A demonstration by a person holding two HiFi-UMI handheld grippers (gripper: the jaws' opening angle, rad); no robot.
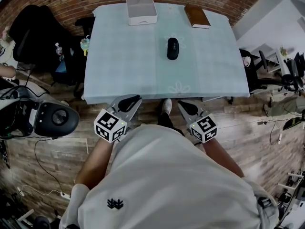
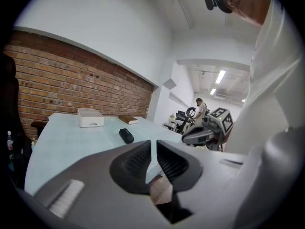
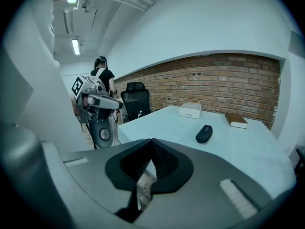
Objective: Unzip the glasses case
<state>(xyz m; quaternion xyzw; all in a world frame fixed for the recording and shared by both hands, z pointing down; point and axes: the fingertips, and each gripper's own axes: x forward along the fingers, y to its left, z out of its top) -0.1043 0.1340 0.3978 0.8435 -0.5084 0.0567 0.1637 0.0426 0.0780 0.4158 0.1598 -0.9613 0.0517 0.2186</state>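
The black glasses case (image 1: 172, 48) lies zipped shut on the pale blue tablecloth (image 1: 128, 70), right of the table's middle. It also shows small and distant in the left gripper view as the glasses case (image 2: 126, 135) and in the right gripper view as the glasses case (image 3: 204, 133). My left gripper (image 1: 129, 102) hangs just short of the table's front edge, close to my body; its jaws (image 2: 153, 144) stand a narrow slit apart with nothing between them. My right gripper (image 1: 187, 107) is level with it, tips (image 3: 152, 141) touching, empty. Both are far from the case.
A white box (image 1: 141, 10) and a brown book (image 1: 197, 16) sit at the table's far edge by the brick wall. A black office chair (image 1: 33, 32) stands left of the table, with a round black device (image 1: 56, 119) on the wooden floor.
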